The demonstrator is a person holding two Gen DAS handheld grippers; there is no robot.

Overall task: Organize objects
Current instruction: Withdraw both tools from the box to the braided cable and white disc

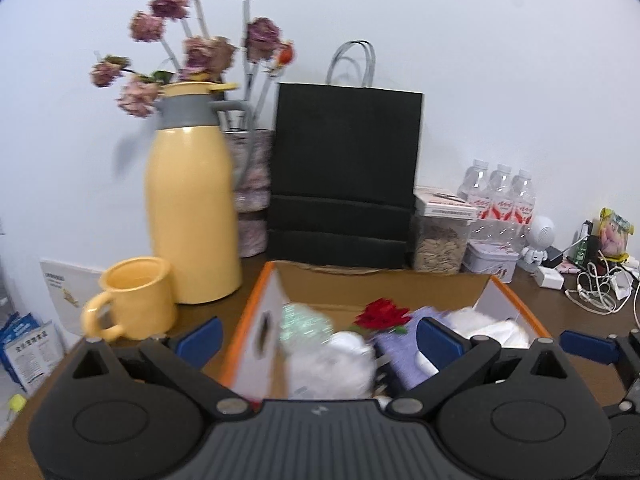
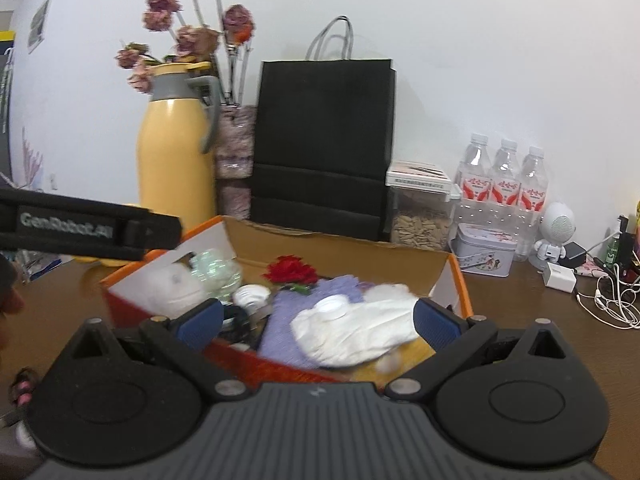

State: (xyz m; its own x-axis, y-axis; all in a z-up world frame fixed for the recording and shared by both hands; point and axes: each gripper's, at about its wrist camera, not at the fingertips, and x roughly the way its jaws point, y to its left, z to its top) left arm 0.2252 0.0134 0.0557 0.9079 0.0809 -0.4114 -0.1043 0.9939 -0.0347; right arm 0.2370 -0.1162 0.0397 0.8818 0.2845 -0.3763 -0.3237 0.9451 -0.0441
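Right wrist view: both grippers hover released, right gripper (image 2: 318, 316) nearer, white cloth (image 2: 356, 330) lying crosswise in the box (image 2: 460, 280).

Open orange-edged cardboard box (image 2: 440, 268) at desk centre; inside: red rose (image 2: 291, 270), purple cloth (image 2: 280, 328), white cloth (image 2: 360, 328), white cap (image 2: 251, 296), crumpled clear plastic (image 2: 214, 270).

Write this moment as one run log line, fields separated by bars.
left gripper: open, empty | right gripper: open, empty | both above cardboard box
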